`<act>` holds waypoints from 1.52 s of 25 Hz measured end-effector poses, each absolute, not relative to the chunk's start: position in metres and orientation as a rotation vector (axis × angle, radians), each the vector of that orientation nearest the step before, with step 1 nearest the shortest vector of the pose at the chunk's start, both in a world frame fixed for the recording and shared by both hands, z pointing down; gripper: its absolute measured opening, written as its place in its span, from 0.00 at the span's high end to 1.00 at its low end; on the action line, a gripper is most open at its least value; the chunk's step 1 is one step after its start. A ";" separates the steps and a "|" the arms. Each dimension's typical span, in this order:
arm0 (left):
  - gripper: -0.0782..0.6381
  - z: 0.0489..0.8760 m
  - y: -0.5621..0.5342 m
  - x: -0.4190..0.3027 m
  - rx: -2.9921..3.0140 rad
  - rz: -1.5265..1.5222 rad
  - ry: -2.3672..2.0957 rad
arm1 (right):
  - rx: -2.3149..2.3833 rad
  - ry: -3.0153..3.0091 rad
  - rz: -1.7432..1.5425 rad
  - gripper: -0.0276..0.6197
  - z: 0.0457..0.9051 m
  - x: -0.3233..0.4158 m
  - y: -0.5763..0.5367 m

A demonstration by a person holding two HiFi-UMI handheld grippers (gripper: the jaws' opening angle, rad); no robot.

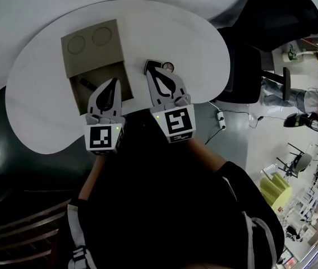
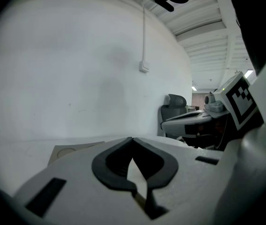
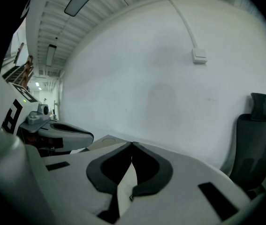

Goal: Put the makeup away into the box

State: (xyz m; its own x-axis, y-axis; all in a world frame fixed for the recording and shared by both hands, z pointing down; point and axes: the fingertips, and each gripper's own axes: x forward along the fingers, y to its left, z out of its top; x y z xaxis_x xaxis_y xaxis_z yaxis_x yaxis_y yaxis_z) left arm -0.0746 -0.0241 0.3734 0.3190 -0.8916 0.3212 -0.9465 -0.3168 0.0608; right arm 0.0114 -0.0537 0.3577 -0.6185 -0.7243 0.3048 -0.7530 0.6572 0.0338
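White and rounded, the table (image 1: 41,111) shows the job only partly done. A small dark piece of makeup (image 1: 151,64) and a little round piece (image 1: 169,66) lie on the bare top, just to the right of the cardboard box (image 1: 94,46) and outside it. What exactly they are is too small to tell. Inside the open part of the box a dark stick (image 1: 86,84) already rests, so at least one item looks put away and, judging by this, two are left to collect. The right gripper (image 1: 155,70) points at those two pieces from close by with its jaws pressed together and nothing between them, which its own view confirms. The left gripper (image 1: 114,83) sits beside it, its tip over the near edge of the box, likewise closed and empty. Neither tool carries anything. Off the table's far right side stands a black office chair (image 1: 243,66).
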 end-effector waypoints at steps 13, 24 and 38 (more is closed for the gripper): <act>0.88 0.371 -0.046 -0.036 2.432 0.380 -1.538 | 1.302 -2.537 0.223 0.92 0.358 0.049 -0.067; 0.88 0.397 -0.055 -0.022 2.408 0.437 -1.467 | 1.243 -2.494 0.287 0.92 0.397 0.054 -0.076; 0.88 0.454 -0.065 -0.012 2.305 0.489 -1.418 | 1.004 -2.408 0.334 0.73 0.475 0.051 -0.083</act>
